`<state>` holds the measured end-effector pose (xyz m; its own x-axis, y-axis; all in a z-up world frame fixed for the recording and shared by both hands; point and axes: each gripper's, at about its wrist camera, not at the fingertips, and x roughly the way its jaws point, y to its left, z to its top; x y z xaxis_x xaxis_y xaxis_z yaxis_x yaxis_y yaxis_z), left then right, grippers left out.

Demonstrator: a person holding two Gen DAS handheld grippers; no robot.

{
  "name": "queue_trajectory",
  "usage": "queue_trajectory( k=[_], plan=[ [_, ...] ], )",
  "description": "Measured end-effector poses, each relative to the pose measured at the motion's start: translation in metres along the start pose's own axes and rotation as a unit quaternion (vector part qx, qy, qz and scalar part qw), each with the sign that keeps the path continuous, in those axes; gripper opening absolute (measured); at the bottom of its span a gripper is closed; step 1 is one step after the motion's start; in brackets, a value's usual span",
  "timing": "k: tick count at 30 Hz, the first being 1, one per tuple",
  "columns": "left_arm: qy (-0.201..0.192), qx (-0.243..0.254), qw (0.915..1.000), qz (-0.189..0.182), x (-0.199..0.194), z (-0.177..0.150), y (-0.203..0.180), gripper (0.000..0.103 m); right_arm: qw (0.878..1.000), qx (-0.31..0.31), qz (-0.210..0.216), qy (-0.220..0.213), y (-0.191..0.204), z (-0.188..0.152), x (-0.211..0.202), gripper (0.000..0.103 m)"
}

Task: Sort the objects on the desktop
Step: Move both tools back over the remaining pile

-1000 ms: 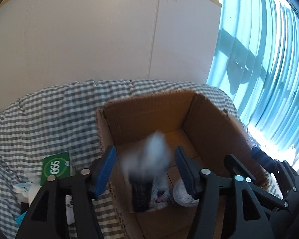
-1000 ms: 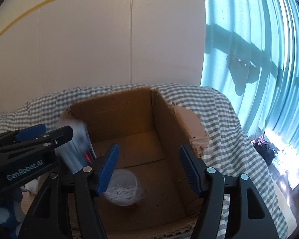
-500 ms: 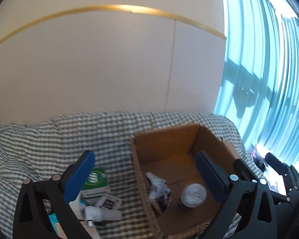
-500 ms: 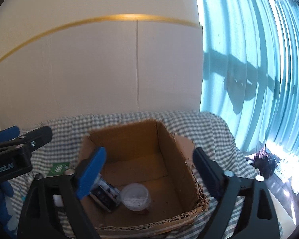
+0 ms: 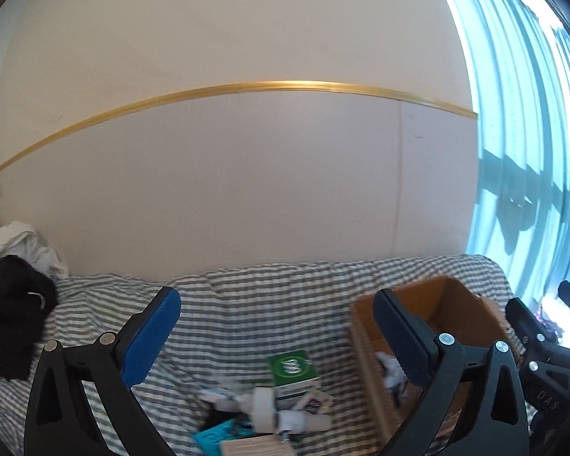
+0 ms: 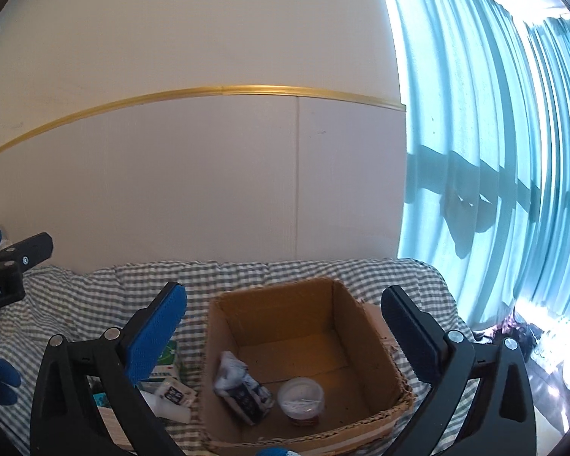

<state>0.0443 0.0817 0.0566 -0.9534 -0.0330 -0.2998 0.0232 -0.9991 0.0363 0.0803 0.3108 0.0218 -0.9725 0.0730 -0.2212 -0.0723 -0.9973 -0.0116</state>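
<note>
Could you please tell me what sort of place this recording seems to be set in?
Probably a room in a home rather than a lab: a checked cloth covers the work surface, teal curtains hang at a sunlit window, and a heap of clothes sits against the wall.

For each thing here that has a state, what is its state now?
Left gripper: open, nothing between its pads.
Right gripper: open, nothing between its pads.
Cardboard box: flaps open, upright, partly filled.
Clear tub: lid on, upright in the box.
Green carton: lying on the checked cloth, outside the box.
</note>
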Motion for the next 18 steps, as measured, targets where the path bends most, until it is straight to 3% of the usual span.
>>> queue_trajectory(
  k=[9, 18],
  plan=[
    [0.014, -0.053, 0.9982, 0.022, -0.008, -0.003, 0.073, 0.103, 0.998, -0.016, 0.052, -0.028, 0.045, 0.003, -0.017, 0.103],
    [0.069, -0.043, 0.9964, 0.025, 0.005, -0.021, 0.1, 0.103, 0.997, -0.048, 0.063, 0.009, 0.096, -0.012, -0.01, 0.103]
  ],
)
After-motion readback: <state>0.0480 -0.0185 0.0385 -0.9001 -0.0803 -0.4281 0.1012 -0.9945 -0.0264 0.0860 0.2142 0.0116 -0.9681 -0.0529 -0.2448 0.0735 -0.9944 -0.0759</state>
